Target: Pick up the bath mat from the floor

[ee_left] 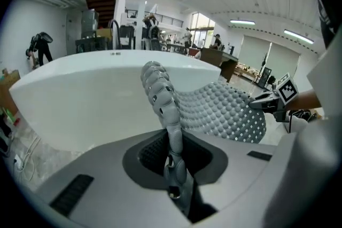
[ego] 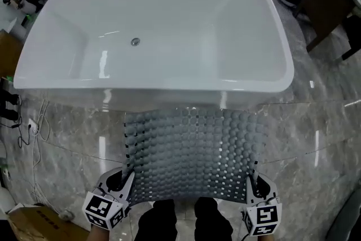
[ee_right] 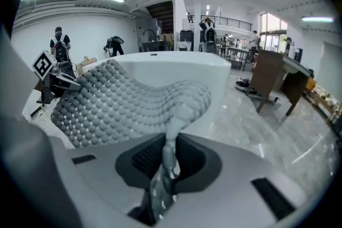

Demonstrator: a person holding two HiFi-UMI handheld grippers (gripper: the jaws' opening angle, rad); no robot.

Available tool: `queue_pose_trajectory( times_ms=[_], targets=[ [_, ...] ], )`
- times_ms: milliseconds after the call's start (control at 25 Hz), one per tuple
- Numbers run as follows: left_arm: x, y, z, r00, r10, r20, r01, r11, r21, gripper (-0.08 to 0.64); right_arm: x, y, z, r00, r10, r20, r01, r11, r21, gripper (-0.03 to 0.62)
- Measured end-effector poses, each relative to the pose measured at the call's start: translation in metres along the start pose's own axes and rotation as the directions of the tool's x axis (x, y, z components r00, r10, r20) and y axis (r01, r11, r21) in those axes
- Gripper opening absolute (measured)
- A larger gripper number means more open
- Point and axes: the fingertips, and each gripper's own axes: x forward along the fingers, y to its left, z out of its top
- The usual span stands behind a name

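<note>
Lower frame: left gripper (ego: 127,179) and right gripper (ego: 251,182) each clamp a corner of the grey pebble-textured rubber bath mat (ego: 194,155) — stretched between them, below the white bathtub (ego: 158,25).

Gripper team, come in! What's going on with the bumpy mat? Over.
Left gripper shut on bath mat corner. Right gripper shut on the other. Mat held up, stretched between them. Bathtub close ahead, nothing seen blocking.

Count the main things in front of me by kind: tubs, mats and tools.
tub: 1
mat: 1
tools: 2, left tool and right tool, each shut on the mat
total: 4
</note>
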Motion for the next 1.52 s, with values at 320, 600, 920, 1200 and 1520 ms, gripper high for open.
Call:
queue_pose_trajectory(
  times_ms=[320, 600, 920, 1200, 1520],
  targets=[
    [-0.153, -0.03, 0.153, 0.996, 0.002, 0.094, 0.003, 0.998, -0.057, 0.055, -0.155, 0.002, 0.162, 0.996, -0.014, 0.093, 0.013, 1.0, 0.002, 0.067],
    [-0.236, -0.021, 0.272, 0.968, 0.06, 0.245, -0.047, 0.997, -0.056, 0.054, -0.229, 0.004, 0.299, 0.97, -0.031, 0.239, 0.045, 0.998, -0.052, 0.071],
    [-0.307, -0.005, 0.371, 0.907, 0.103, 0.408, -0.094, 0.995, -0.041, 0.055, -0.286, 0.015, 0.415, 0.911, -0.051, 0.409, 0.096, 0.991, -0.09, 0.071],
    [-0.344, 0.002, 0.412, 0.858, 0.155, 0.489, -0.161, 0.987, -0.03, 0.055, -0.312, 0.025, 0.457, 0.877, -0.061, 0.477, 0.106, 0.992, -0.068, 0.071],
    [-0.35, -0.004, 0.412, 0.839, 0.161, 0.52, -0.161, 0.986, -0.045, 0.055, -0.321, 0.03, 0.457, 0.867, -0.072, 0.494, 0.116, 0.991, -0.059, 0.071]
  ],
)
